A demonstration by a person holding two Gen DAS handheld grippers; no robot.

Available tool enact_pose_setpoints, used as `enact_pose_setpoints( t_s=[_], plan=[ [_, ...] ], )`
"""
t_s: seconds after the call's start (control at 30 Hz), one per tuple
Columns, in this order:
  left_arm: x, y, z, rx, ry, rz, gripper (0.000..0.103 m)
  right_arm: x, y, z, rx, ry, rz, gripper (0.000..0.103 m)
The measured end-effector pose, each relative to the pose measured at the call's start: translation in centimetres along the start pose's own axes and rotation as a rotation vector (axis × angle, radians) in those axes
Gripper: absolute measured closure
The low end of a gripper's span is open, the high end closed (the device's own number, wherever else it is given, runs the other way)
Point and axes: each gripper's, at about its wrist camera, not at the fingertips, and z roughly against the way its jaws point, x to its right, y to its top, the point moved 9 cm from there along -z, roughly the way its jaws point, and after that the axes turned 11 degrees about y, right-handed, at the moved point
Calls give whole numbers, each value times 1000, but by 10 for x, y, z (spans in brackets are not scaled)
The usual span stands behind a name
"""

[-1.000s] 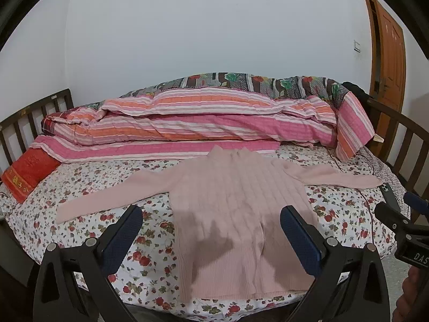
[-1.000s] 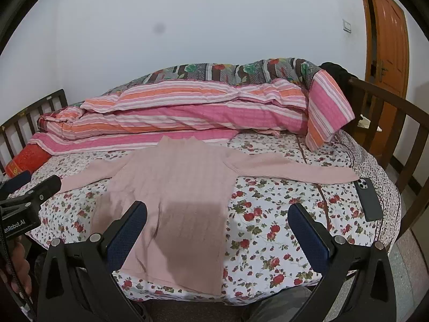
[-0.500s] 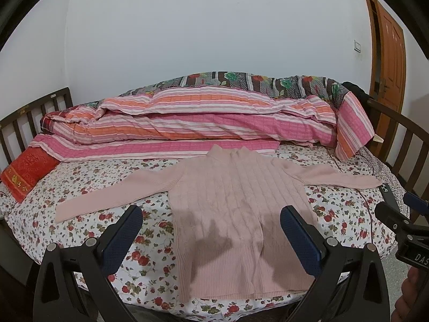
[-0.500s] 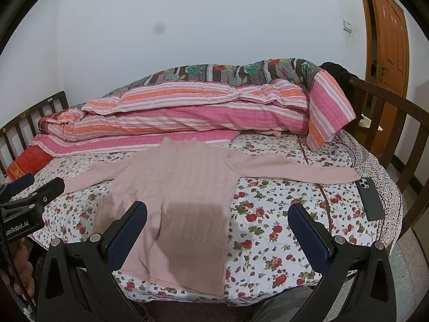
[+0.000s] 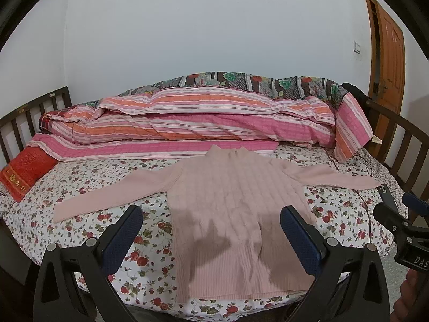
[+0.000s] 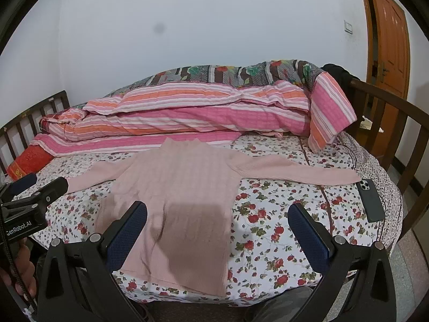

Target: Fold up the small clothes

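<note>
While both tongs gape, sweater (image 5: 236,209) lies flat, collar toward quilt (image 5: 203,123).

A bedroom in someone's home: a wooden-railed bed (image 5: 396,131) takes up most of it, spread with a floral sheet (image 6: 270,230), striped quilts (image 5: 203,123) heaped against the plain white wall, and an orange panelled door (image 6: 390,40) stands beside a light switch (image 6: 348,26).
</note>
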Motion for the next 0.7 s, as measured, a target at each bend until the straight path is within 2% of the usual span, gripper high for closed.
enact_pose_setpoints(
  t_s=[0.7],
  plan=[
    [-1,1,-2,-3,-5,6,0,-2,-1,1,3,13,-3,0]
  ],
)
